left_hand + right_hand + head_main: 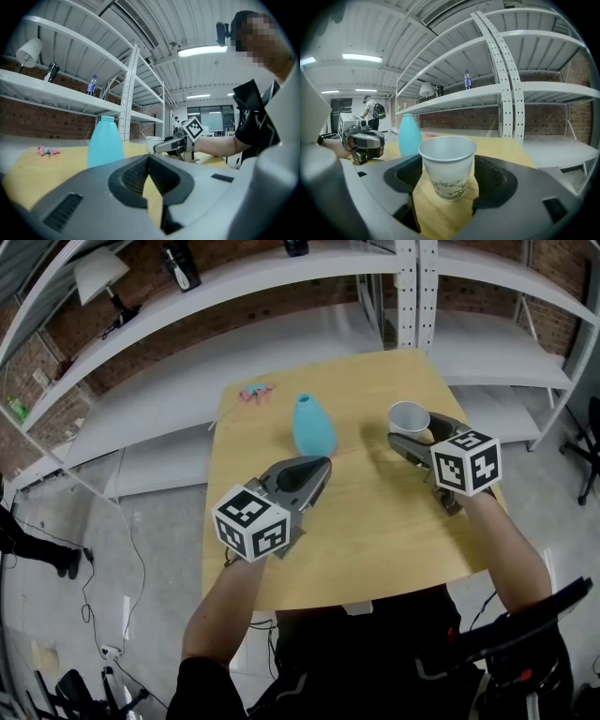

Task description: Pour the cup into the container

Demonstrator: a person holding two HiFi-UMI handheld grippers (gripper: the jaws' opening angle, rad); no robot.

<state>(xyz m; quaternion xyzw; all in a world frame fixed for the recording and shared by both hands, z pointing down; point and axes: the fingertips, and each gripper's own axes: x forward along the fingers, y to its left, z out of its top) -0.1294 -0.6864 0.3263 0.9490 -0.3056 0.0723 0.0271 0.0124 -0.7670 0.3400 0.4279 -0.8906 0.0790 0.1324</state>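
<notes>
Cup (pixel 447 164): long axis vertical, mouth up, near worktop (pixel 375 531) far right corner. Right gripper view alone shows right hand-held gripper (pixel 448 180) clasping it. Blue container (pixel 313 426): upright, mid-worktop. Left hand-held gripper (pixel 149 158): closed, empty.

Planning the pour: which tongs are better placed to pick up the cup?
Right. The paper cup already stands between the right tongs; the left tongs are shut, empty, nearer the blue bottle.

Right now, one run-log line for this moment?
right gripper: shut on white paper cup, upright on wooden table | left gripper: shut, empty | light-blue plastic bottle: untouched
</notes>
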